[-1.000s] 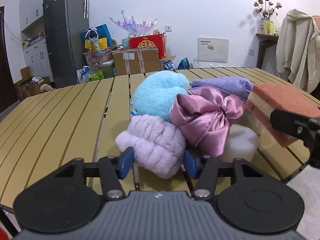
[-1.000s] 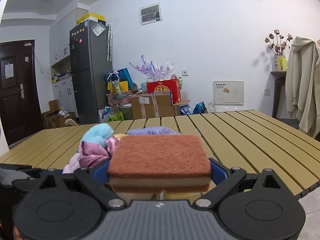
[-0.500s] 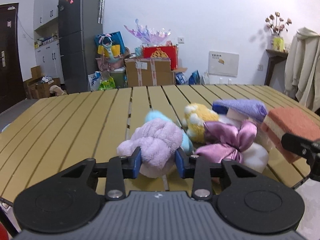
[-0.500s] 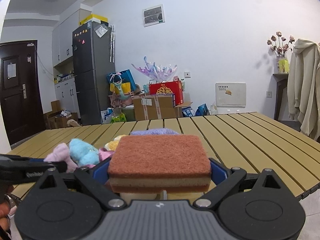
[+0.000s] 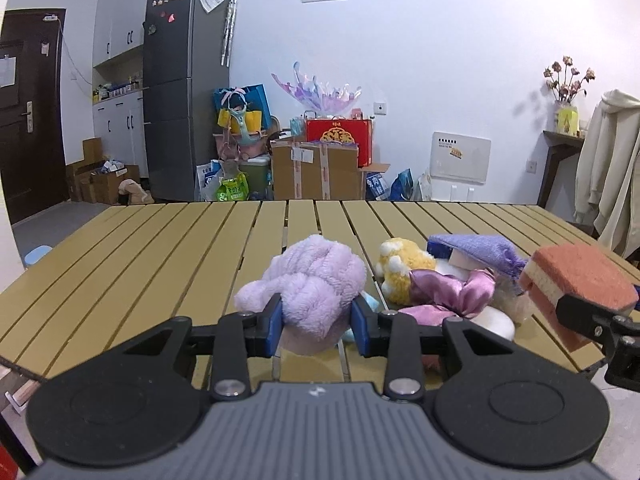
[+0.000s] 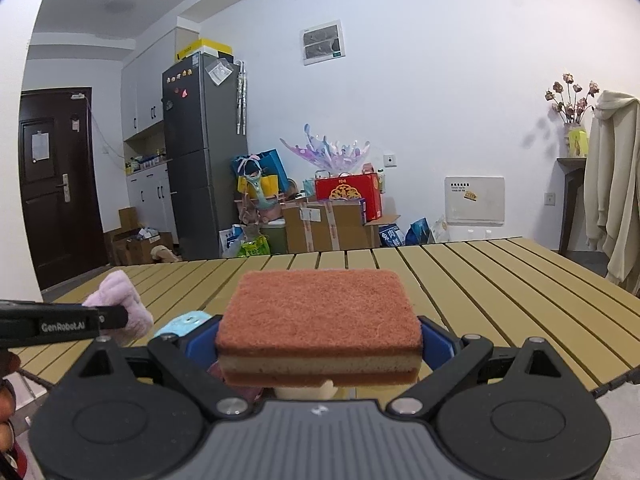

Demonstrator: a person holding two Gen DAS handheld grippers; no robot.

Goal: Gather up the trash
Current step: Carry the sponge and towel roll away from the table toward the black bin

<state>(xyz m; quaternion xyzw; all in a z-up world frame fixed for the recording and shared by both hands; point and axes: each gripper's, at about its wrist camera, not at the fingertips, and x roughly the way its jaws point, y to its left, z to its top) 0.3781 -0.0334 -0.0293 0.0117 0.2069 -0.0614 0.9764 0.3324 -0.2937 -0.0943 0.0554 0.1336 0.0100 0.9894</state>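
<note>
In the left wrist view my left gripper (image 5: 318, 326) is shut on a fluffy lilac cloth (image 5: 312, 284), held above the slatted table (image 5: 160, 264). To its right a pile lies on the table: a yellow plush (image 5: 400, 266), a pink satin bow (image 5: 452, 294), a purple cloth (image 5: 476, 248) and a white piece (image 5: 496, 322). A light-blue item (image 5: 370, 302) peeks out behind the lilac cloth. My right gripper (image 6: 320, 346) is shut on an orange-brown sponge (image 6: 318, 320). That sponge (image 5: 576, 284) also shows at the right edge of the left wrist view.
Behind the table's far edge (image 6: 440, 246) stand a grey fridge (image 5: 186, 92), cardboard boxes (image 5: 316, 168), a red box (image 5: 340, 136) and bags. A cream coat (image 5: 612, 168) hangs at the right. A dark door (image 6: 60, 184) is at the left.
My left gripper closed on the lilac cloth and lifted it up and back from the pile, uncovering the yellow plush. The right gripper with the sponge drifted slightly back.
</note>
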